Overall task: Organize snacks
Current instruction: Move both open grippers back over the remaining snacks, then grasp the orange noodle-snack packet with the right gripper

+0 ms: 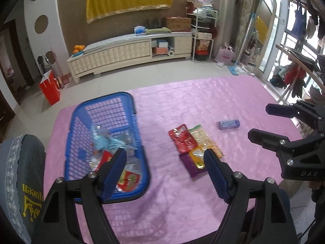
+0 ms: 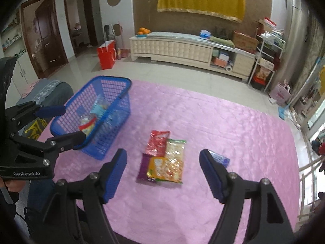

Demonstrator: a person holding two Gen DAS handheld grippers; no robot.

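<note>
Grippers: left gripper [image 1: 165, 172] and right gripper [image 2: 163, 174] are both hovering spread, holding nothing | snacks [image 2: 162, 158] are lying beside blue basket [image 2: 113, 85], possibly overlapping | advice: pinch the top packet's edge only.

Blue lattice basket [image 2: 105, 109], glossy pink quilted tablecloth [image 2: 223, 126], red packet [image 2: 157, 142], purple packet [image 2: 143, 168], blue-padded black grippers.

Right tongs [image 2: 162, 174] hang open over the pink surface [image 2: 233, 132], nothing in them. The snack packets [image 2: 164, 158] sit just right of the blue basket [image 2: 95, 118], which has a few packs inside. Left tongs [image 2: 69, 122] hover open at the basket's left.
</note>
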